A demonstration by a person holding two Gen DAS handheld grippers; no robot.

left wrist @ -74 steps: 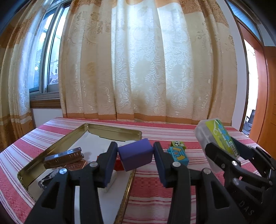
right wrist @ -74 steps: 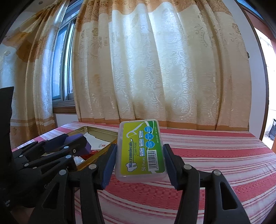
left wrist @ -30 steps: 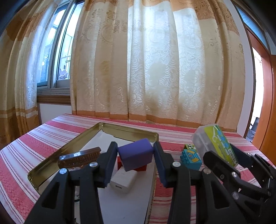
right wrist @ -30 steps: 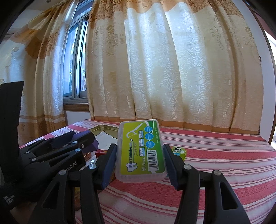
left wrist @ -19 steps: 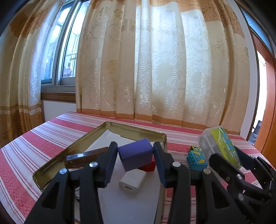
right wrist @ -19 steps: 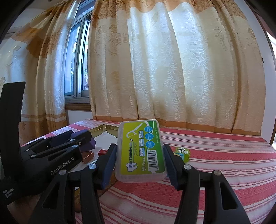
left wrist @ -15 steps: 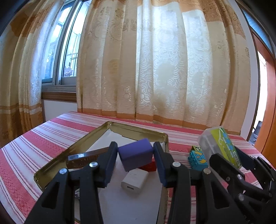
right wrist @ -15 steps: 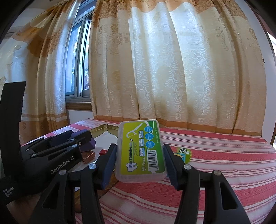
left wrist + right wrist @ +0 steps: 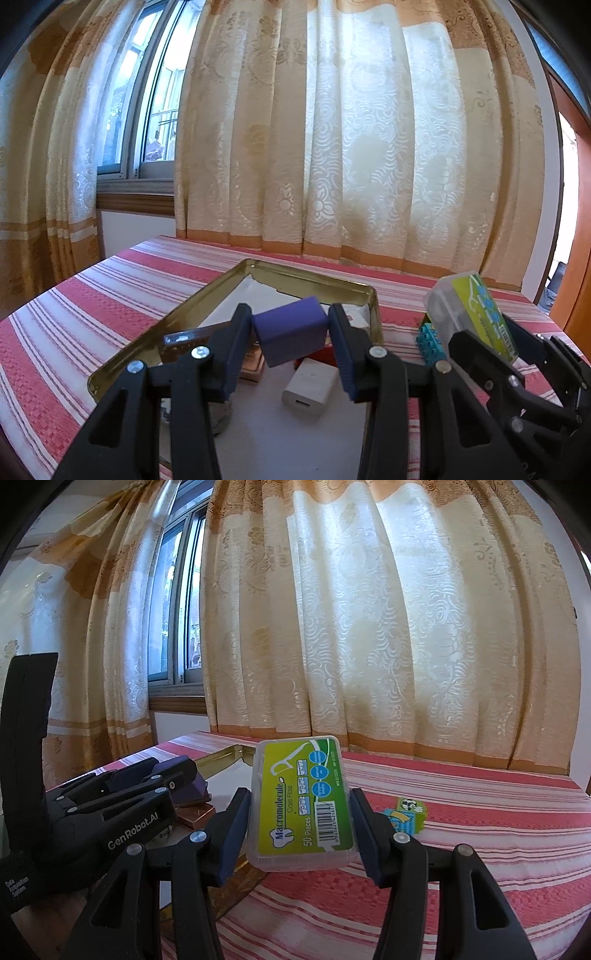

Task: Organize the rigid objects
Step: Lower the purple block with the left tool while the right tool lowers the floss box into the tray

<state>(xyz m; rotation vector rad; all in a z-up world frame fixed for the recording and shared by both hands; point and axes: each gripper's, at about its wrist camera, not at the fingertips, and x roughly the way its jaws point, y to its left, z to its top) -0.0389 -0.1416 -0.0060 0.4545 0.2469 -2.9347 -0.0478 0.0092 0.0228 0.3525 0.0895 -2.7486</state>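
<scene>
My left gripper is shut on a purple block and holds it above the gold metal tray. In the tray lie a white charger, a red box, a copper bar and a dark bar. My right gripper is shut on a clear floss-pick box with a green label, held above the striped cloth just right of the tray. The floss box also shows in the left wrist view.
A teal toy brick lies on the red striped tablecloth right of the tray, and shows in the right wrist view too. Curtains and a window stand behind the table.
Both grippers have moved left across the table with their loads. The tray contents now sit lower and more centred under the left gripper. Both grips are unchanged.
</scene>
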